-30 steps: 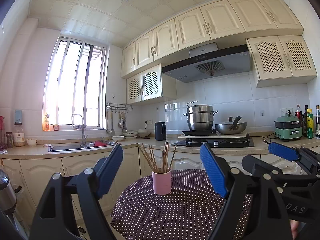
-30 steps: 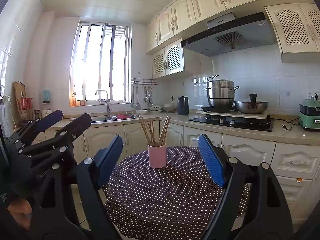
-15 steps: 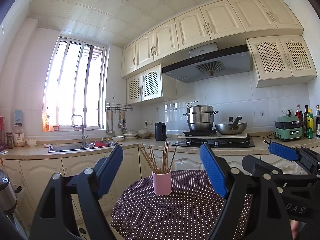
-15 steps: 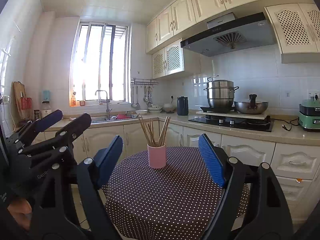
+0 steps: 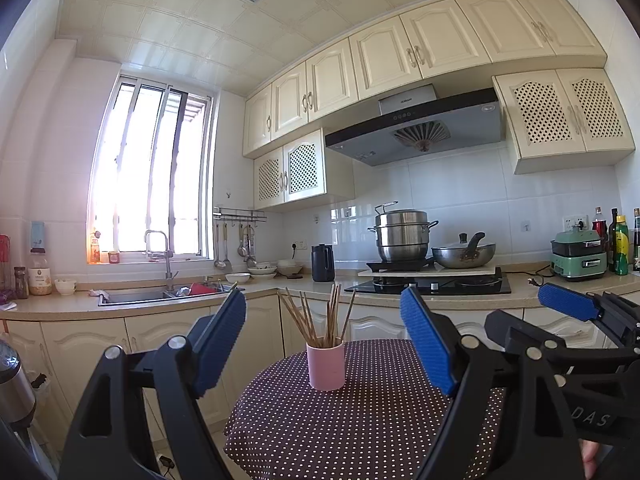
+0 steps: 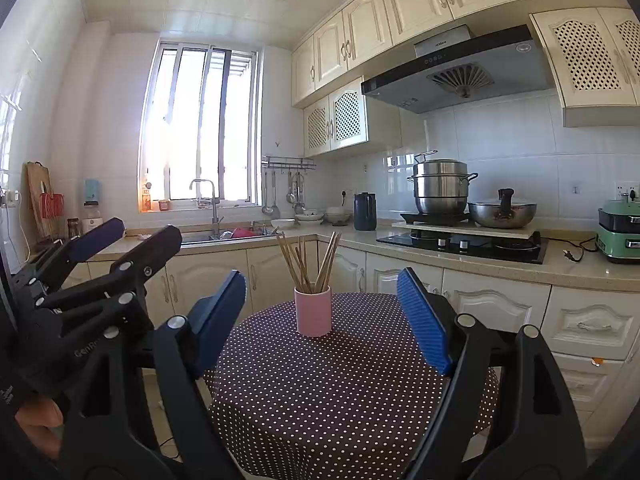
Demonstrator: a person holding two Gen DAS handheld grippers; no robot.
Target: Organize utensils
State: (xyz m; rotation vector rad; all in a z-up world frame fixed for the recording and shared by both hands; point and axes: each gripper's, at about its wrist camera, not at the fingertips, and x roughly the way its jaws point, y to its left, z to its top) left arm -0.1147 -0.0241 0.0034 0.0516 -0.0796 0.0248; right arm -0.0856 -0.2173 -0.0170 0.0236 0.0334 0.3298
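A pink cup (image 5: 325, 365) holding several wooden chopsticks (image 5: 320, 316) stands upright at the far side of a round table with a dark polka-dot cloth (image 5: 344, 428). The cup also shows in the right wrist view (image 6: 313, 310), with its chopsticks (image 6: 308, 260). My left gripper (image 5: 324, 336) is open and empty, held above the near side of the table, apart from the cup. My right gripper (image 6: 322, 312) is open and empty, level beside it. Each gripper shows at the edge of the other's view: the right one (image 5: 568, 308) and the left one (image 6: 96, 240).
A kitchen counter (image 5: 132, 308) with a sink (image 5: 136, 296) and tap runs behind the table. A stove (image 5: 432, 284) carries a steel pot (image 5: 402, 236) and a wok (image 5: 464, 254). A black kettle (image 5: 322, 262), bowls, bottles and a green appliance (image 5: 578, 254) stand on the counter.
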